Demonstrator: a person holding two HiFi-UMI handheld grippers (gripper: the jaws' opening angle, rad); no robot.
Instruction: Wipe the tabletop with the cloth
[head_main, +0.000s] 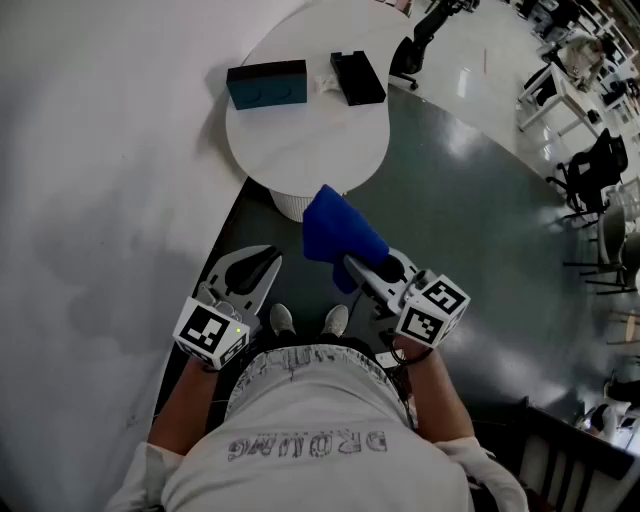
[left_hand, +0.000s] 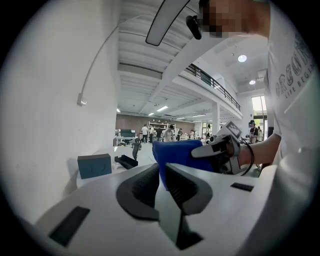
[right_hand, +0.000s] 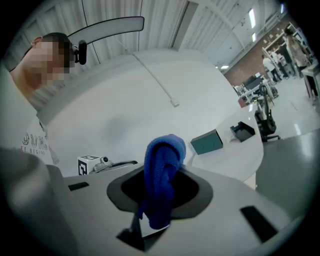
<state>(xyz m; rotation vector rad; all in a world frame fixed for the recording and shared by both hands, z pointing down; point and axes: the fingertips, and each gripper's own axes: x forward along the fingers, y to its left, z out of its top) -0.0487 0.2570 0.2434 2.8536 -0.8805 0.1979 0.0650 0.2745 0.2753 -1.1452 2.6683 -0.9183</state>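
A round white table (head_main: 300, 150) stands ahead of me, its near edge just past both grippers. My right gripper (head_main: 356, 266) is shut on a blue cloth (head_main: 336, 232), which it holds in the air over the dark floor, just short of the table's near edge. In the right gripper view the cloth (right_hand: 162, 165) hangs bunched between the jaws of that gripper (right_hand: 159, 176). My left gripper (head_main: 260, 264) hovers to the left of the cloth, jaws together with nothing in them. From the left gripper (left_hand: 161, 172) I see the cloth (left_hand: 175, 152) and the right gripper (left_hand: 222, 150) beyond.
On the table's far side lie a teal box (head_main: 267, 84) and a black box (head_main: 357, 77). A white wall (head_main: 90, 200) runs along the left. Dark floor (head_main: 470, 230) spreads to the right, with chairs (head_main: 600, 170) farther off. The person's shoes (head_main: 283, 320) show below.
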